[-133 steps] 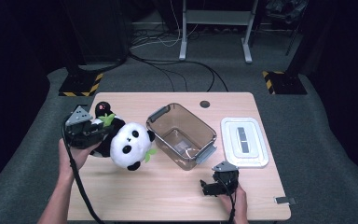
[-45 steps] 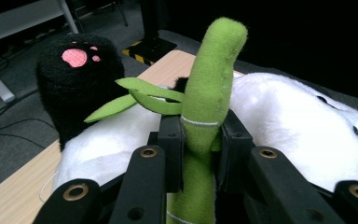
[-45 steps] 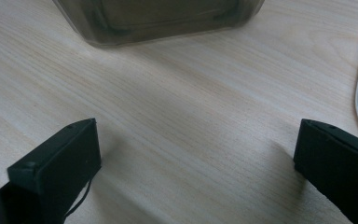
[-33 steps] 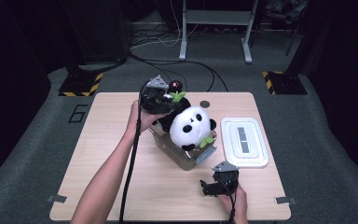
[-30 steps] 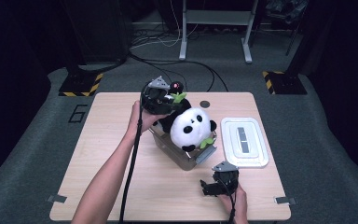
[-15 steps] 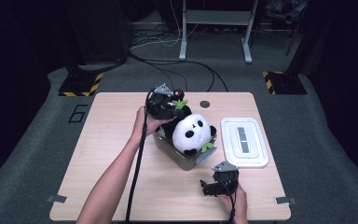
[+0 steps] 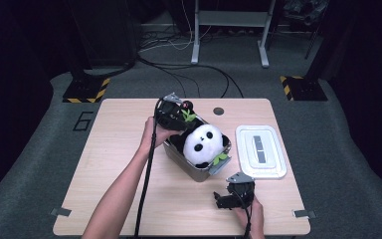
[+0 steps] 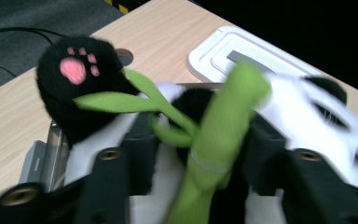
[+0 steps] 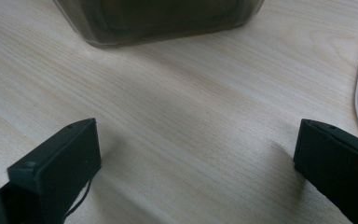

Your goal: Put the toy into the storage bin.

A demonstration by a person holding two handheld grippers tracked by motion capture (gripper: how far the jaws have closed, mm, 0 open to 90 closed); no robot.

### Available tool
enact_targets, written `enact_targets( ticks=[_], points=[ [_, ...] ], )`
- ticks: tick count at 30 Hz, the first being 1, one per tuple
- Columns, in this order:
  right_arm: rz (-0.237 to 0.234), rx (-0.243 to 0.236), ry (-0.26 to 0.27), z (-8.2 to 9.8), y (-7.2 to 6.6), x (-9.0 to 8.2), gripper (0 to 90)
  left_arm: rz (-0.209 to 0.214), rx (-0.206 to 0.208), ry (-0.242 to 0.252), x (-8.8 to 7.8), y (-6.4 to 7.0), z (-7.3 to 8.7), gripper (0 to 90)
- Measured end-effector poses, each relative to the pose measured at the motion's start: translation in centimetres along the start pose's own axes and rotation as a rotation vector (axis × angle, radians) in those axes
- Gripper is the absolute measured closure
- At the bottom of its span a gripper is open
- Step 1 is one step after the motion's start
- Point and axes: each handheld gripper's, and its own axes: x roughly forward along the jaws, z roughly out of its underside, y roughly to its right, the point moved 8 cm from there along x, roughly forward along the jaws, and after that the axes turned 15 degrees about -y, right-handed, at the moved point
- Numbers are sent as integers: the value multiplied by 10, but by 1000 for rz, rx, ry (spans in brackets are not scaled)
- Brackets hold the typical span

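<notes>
A black-and-white plush panda (image 7: 203,143) with green felt leaves lies inside the clear plastic bin (image 7: 195,171) at the table's middle. My left gripper (image 7: 175,115) sits at the bin's far left corner, shut on the panda's body and green bamboo stalk (image 8: 214,140); a black paw with pink pads (image 8: 77,74) sticks up beside it. My right gripper (image 7: 228,199) rests low near the table's front edge, in front of the bin, open with bare wood between its jaws (image 9: 191,154).
The bin's white lid (image 7: 260,151) lies flat to the right of the bin. A small round hole (image 7: 219,111) sits in the tabletop behind the bin. Cables trail on the grey floor beyond the table.
My left gripper has carried the panda from the table's left over the bin and lowered it inside. The right gripper has stayed in place.
</notes>
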Motion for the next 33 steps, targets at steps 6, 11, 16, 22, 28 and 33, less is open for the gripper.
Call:
enact_targets(
  ticks=[6, 11, 16, 22, 28, 33],
  points=[
    [2, 4, 1, 0, 0, 0, 0, -14, 16, 5, -1, 4, -7, 338],
    [0, 0, 0, 0, 0, 0, 0, -11, -9, -54, 14, 2, -5, 340],
    [-2, 3, -1, 0, 0, 0, 0, 1, -40, -84, 28, -3, 2, 348],
    [-3, 5, -2, 0, -1, 0, 0, 3, -61, -135, 44, -7, 10, 353],
    [-3, 5, -2, 0, -1, 0, 0, -27, -67, -121, 38, -5, 9, 319],
    [0, 0, 0, 0, 0, 0, 0, 7, -66, -51, 19, 8, 6, 251]
  ],
)
